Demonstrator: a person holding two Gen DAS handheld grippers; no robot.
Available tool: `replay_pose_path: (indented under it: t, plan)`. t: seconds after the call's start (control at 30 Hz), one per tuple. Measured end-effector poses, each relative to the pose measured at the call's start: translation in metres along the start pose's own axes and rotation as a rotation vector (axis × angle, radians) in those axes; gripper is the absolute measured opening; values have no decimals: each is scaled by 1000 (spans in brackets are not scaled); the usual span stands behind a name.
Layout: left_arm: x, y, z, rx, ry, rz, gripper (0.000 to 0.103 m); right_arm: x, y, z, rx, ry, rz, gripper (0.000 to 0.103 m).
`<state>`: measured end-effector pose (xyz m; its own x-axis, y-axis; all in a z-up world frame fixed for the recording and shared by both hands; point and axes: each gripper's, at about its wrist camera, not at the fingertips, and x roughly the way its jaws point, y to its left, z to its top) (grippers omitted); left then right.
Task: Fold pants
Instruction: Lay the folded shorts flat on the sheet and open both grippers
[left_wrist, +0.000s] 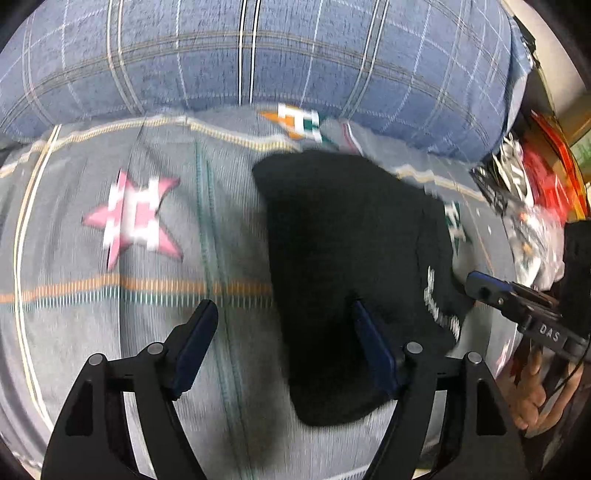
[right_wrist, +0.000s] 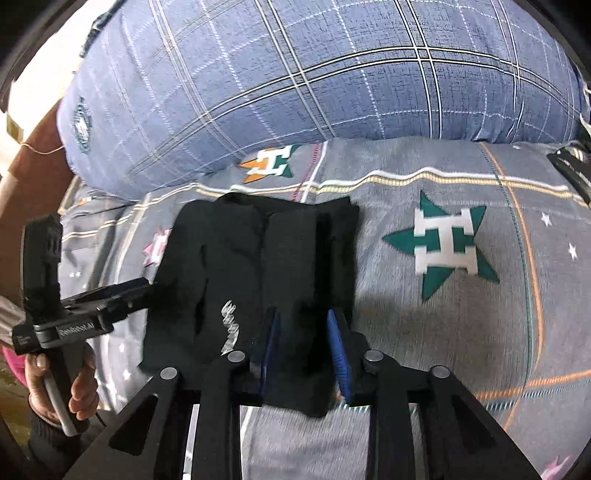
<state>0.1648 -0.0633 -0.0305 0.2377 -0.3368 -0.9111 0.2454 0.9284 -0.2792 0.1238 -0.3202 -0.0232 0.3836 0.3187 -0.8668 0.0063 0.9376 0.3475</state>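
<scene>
Blue-padded jaws of the left gripper (left_wrist: 284, 343) stand wide and empty over the bed sheet (left_wrist: 110, 325), one pad just over the edge of the folded black pants (right_wrist: 258, 266). Right gripper (right_wrist: 303, 343) jaws stand narrow above the pants' near edge — whether they pinch cloth I cannot tell. Beyond lies a blue plaid pillow (right_wrist: 314, 81).

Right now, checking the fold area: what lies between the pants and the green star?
Only bare grey sheet between the pants and the green star, in the right wrist view.
</scene>
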Motion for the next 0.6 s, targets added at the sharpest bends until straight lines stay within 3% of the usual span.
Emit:
replay_pose_path:
  t: [0.17,0.37,0.6]
  plan:
    - [5,-1,-18,-7,7,28,76,24,3,-18,-4,90,-73,29]
    - [-3,2,-22,-49,-1,9,76,25,2,-20,-3,83,-92,34]
    - [11,-11,-27,18,-26,122,79,28,1,-22,-6,82,-116,43]
